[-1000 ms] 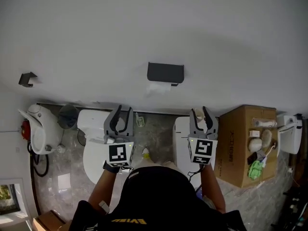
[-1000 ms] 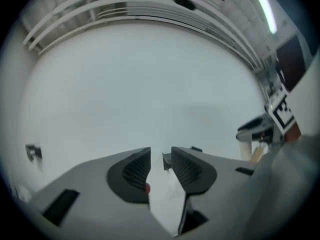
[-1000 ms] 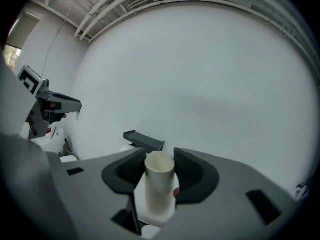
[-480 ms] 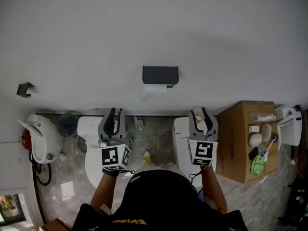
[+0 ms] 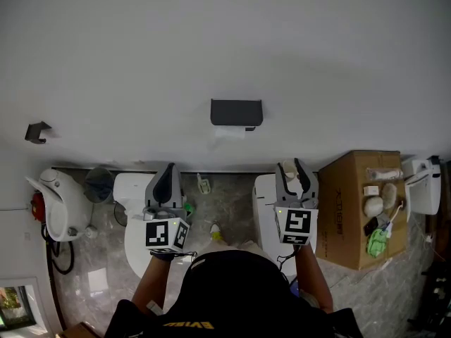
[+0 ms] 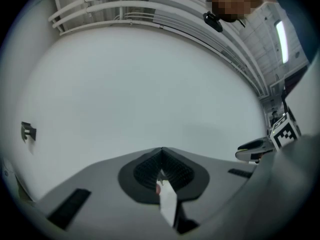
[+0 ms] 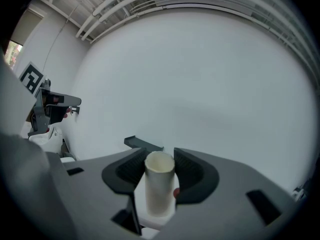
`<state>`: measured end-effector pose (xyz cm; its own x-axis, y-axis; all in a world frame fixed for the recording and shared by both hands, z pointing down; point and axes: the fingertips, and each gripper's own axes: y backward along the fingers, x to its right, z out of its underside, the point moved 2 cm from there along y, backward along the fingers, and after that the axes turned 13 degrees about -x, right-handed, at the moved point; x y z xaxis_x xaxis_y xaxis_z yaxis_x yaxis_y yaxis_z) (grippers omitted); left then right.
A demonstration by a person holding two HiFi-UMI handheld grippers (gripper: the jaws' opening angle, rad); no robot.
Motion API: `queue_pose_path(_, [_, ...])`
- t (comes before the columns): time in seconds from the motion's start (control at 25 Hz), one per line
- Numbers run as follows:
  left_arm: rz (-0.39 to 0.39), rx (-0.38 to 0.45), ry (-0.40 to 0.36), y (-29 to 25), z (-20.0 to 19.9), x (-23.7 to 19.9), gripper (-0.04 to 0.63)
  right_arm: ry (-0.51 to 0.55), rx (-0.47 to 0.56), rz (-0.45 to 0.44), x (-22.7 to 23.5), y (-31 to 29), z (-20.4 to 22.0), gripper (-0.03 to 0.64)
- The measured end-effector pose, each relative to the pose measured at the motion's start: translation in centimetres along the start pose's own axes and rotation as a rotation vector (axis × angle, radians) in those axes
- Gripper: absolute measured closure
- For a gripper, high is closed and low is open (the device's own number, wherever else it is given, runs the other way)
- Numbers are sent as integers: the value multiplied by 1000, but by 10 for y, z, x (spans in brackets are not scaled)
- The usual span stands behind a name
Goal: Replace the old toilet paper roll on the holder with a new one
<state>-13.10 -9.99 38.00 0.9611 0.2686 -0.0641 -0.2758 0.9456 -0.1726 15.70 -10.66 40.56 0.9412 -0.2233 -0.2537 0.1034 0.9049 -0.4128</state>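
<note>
White wall (image 5: pixel 225 41) fills the upper half of the head view, and grey marbled floor (image 5: pixel 227 192) runs along its foot. A dark holder (image 5: pixel 237 111) is fixed to the wall, with a short tail of paper (image 5: pixel 230 132) hanging under it.

Below and right of the holder, the right gripper (image 5: pixel 292 165) is clamped on a bare cardboard tube (image 7: pixel 159 184). The tube stands about upright, with its long axis vertical and its open end up. It is well short of the holder.

Below and left of the holder, the left gripper (image 5: pixel 168 169) has its jaws pressed together. A thin white sliver shows low behind the tips; what it is cannot be told.

A toilet (image 5: pixel 135 224) sits under the left gripper. Far right of the holder stands a cardboard box (image 5: pixel 345 217), with small whitish items and a green one on its top.
</note>
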Motion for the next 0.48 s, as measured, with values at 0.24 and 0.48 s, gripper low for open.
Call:
queue_pose_path(0.24, [7, -30, -25, -1, 10, -2, 583, 1, -1, -2, -2, -1, -1, 446])
queue_pose_path(0.48, [20, -63, -44, -4, 18, -4, 583, 14, -5, 3, -6, 1, -6, 448])
